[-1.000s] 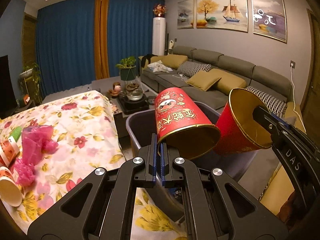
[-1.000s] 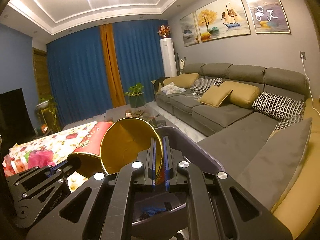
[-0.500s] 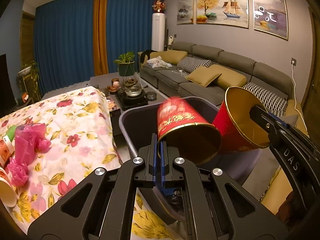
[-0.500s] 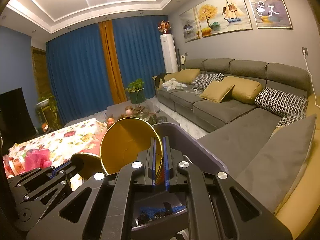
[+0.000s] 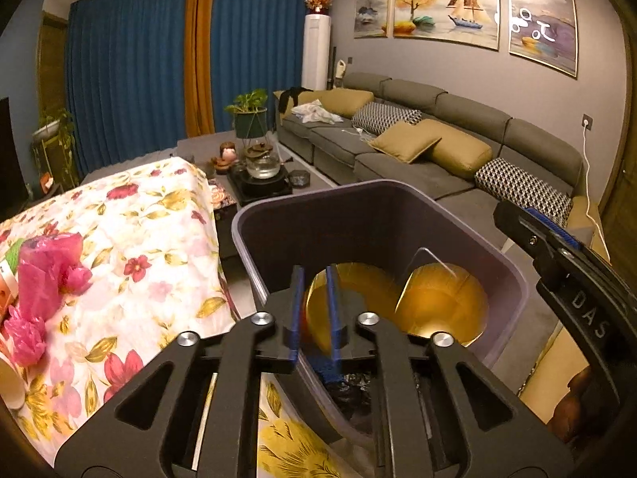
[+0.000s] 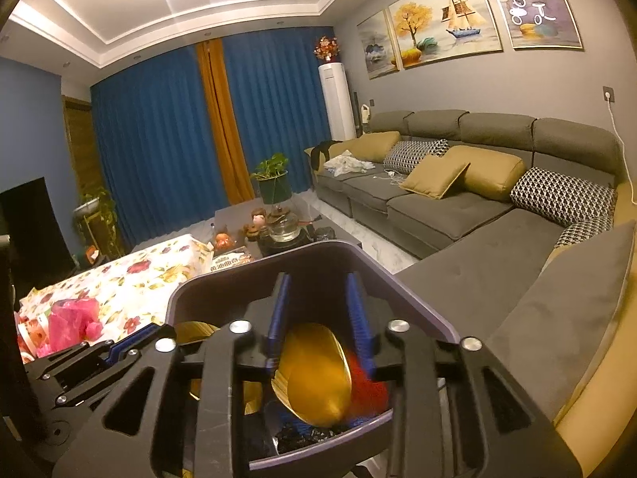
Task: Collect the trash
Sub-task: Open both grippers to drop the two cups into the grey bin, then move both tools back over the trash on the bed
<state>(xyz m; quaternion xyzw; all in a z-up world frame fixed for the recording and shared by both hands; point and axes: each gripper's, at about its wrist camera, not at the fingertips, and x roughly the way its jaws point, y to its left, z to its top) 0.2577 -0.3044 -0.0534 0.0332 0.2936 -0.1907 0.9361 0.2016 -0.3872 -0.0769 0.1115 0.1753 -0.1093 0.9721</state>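
A grey bin [image 5: 438, 203] stands beside the flowered table. Two red paper cups with gold insides lie inside it: one [image 5: 350, 298] just past my left gripper [image 5: 314, 279], the other [image 5: 442, 302] to its right. Both grippers hang over the bin, open and empty. In the right wrist view my right gripper [image 6: 318, 302] is open above a gold-lined cup [image 6: 318, 378] in the bin [image 6: 382, 275]. Pink crumpled plastic [image 5: 43, 275] and a paper cup [image 5: 10, 386] lie on the table at left.
The flowered tablecloth [image 5: 139, 239] covers the table left of the bin. A grey sofa [image 5: 438, 151] with cushions runs along the right wall. A low coffee table with a glass kettle [image 5: 262, 167] and a plant stands behind. The right gripper's arm [image 5: 577, 279] is at the right edge.
Both grippers opened and let go of their red cups. The cups dropped into the grey bin. Both grippers moved a little lower over the bin.
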